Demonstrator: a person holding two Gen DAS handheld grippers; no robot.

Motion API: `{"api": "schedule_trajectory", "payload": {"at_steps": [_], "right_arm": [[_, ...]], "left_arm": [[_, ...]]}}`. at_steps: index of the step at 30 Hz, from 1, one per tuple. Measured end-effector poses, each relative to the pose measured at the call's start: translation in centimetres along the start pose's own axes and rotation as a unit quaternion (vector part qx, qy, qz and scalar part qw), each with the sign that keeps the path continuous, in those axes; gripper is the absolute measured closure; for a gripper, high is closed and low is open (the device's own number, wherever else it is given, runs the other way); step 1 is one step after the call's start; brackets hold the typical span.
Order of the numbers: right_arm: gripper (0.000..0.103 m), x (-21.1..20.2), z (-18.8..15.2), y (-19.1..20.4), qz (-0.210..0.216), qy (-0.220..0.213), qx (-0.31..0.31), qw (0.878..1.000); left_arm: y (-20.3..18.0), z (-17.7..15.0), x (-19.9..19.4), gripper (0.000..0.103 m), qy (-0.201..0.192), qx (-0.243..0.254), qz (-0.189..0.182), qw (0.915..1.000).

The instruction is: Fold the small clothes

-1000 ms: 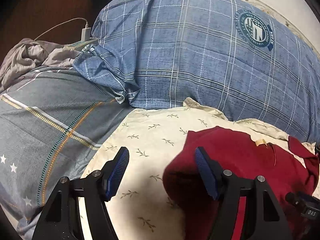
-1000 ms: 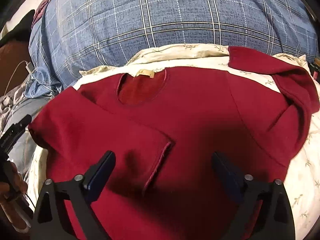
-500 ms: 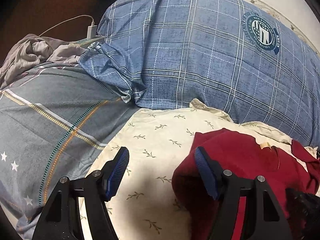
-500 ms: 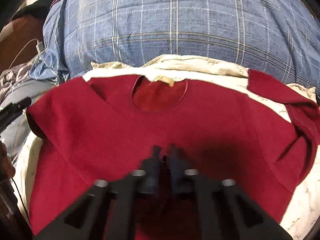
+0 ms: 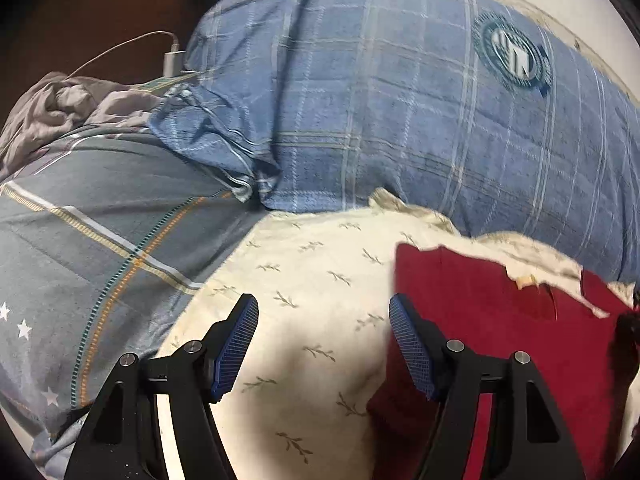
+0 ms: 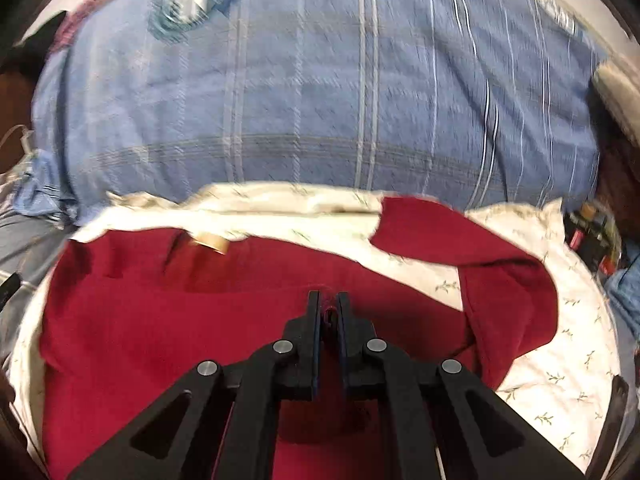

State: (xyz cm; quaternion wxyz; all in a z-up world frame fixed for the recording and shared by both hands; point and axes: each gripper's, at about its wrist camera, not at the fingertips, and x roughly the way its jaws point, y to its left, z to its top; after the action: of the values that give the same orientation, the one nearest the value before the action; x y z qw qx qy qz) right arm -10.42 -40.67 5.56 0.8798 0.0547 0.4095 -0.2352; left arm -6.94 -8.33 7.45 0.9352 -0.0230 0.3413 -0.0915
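While the left wrist view alone shows a charger cable (image 5: 120, 46) left of the blue plaid pillow (image 5: 400, 92), the left gripper (image 5: 324, 344) hangs released over leaf-print sheet (image 5: 320, 272). Below that pillow, the right gripper (image 6: 329, 312) has just been closing, and now pinches a fold of the soft red shirt (image 6: 160, 328); its neck label is blurred.

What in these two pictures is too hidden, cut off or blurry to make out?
- Right wrist view: the dark red knit shirt's lower hem is hidden behind the right gripper and cut off by the bottom edge.
- Right wrist view: the round emblem on the blue plaid quilt is smeared by motion blur.
- Left wrist view: the shirt's right side runs past the frame edge.
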Motion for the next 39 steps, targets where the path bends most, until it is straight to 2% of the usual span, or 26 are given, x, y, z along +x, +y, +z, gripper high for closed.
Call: {"api": "schedule_trajectory", "payload": {"at_steps": [2, 3, 4, 5, 6, 8, 9, 11, 14, 16, 18, 20, 22, 24, 25, 26, 28, 33, 37, 39], "right_arm": [[0.086, 0.9, -0.1, -0.3, -0.016, 0.019, 0.009, 1.000], [0.075, 0.3, -0.1, -0.6, -0.004, 0.013, 0.027, 1.000], [0.070, -0.6, -0.2, -0.8, 0.010, 0.002, 0.039, 0.999], [0.059, -1.5, -0.3, -0.7, 0.024, -0.010, 0.046, 0.999], [0.051, -2.7, -0.2, 0.3, 0.052, -0.025, 0.043, 0.997], [0.049, -3.1, 0.1, 2.7, 0.111, -0.024, 0.010, 0.993], [0.048, -2.8, 0.4, 5.5, 0.167, -0.006, -0.026, 0.986], [0.046, -1.8, 0.8, 9.7, 0.228, 0.013, -0.072, 0.971], [0.043, 0.1, 1.3, 15.0, 0.257, 0.018, -0.137, 0.956], [0.041, 2.2, 1.6, 18.2, 0.261, 0.032, -0.191, 0.946], [0.034, 3.9, 1.7, 20.1, 0.247, 0.049, -0.227, 0.941], [0.034, 5.5, 1.7, 21.1, 0.244, 0.059, -0.240, 0.938], [0.038, 6.6, 1.6, 21.2, 0.259, 0.074, -0.236, 0.934], [0.078, 6.5, 1.3, 21.1, 0.263, 0.075, -0.245, 0.930], [0.085, 6.1, 1.2, 21.2, 0.242, 0.058, -0.256, 0.934], [0.100, 5.5, 1.2, 21.2, 0.229, 0.040, -0.264, 0.936], [0.099, 4.9, 1.3, 21.4, 0.210, 0.025, -0.263, 0.941], [0.098, 6.3, 0.7, 21.6, 0.189, 0.037, -0.242, 0.951], [0.087, 3.8, 0.9, 18.8, 0.198, 0.039, -0.178, 0.963], [0.069, 1.8, -0.1, 16.7, 0.211, 0.034, -0.158, 0.964]], "left_arm": [[-0.8, -0.3, 0.1, 0.035, 0.004, 0.019, -0.002, 0.9998], [-1.0, -0.3, 0.1, 0.035, 0.003, 0.025, -0.002, 0.9997], [-1.2, -0.4, 0.1, 0.035, 0.002, 0.031, 0.000, 0.9995], [-1.4, -0.4, 0.2, 0.035, 0.003, 0.037, 0.003, 0.9993], [-1.5, -0.5, 0.4, 0.035, 0.007, 0.041, 0.008, 0.9991], [-1.8, -0.6, 1.3, 0.035, 0.025, 0.047, 0.021, 0.9984], [-1.9, -0.7, 1.7, 0.035, 0.035, 0.051, 0.027, 0.9977], [-2.1, -1.0, 2.6, 0.035, 0.056, 0.064, 0.041, 0.9955], [-2.3, -1.2, 3.9, 0.035, 0.074, 0.077, 0.056, 0.9927], [-2.3, -1.2, 4.7, 0.035, 0.080, 0.080, 0.066, 0.9914], [-2.3, -1.0, 5.7, 0.035, 0.092, 0.081, 0.067, 0.9901], [-2.3, -0.8, 6.3, 0.035, 0.095, 0.077, 0.065, 0.9904], [-2.3, -0.6, 6.7, 0.035, 0.097, 0.073, 0.061, 0.9907], [-2.0, -0.6, 7.1, 0.035, 0.103, 0.067, 0.055, 0.9909], [-1.8, -0.5, 7.1, 0.035, 0.103, 0.063, 0.053, 0.9912], [-1.6, -0.4, 7.1, 0.035, 0.102, 0.059, 0.052, 0.9917], [-1.2, -0.2, 6.7, 0.035, 0.091, 0.049, 0.047, 0.9936], [-0.8, 0.1, 4.9, 0.035, 0.053, 0.024, 0.004, 0.9983], [-1.5, -0.5, 4.4, 0.035, 0.049, 0.042, -0.016, 0.9978], [-2.0, -0.9, 4.4, 0.035, 0.055, 0.053, -0.027, 0.9968]]}}
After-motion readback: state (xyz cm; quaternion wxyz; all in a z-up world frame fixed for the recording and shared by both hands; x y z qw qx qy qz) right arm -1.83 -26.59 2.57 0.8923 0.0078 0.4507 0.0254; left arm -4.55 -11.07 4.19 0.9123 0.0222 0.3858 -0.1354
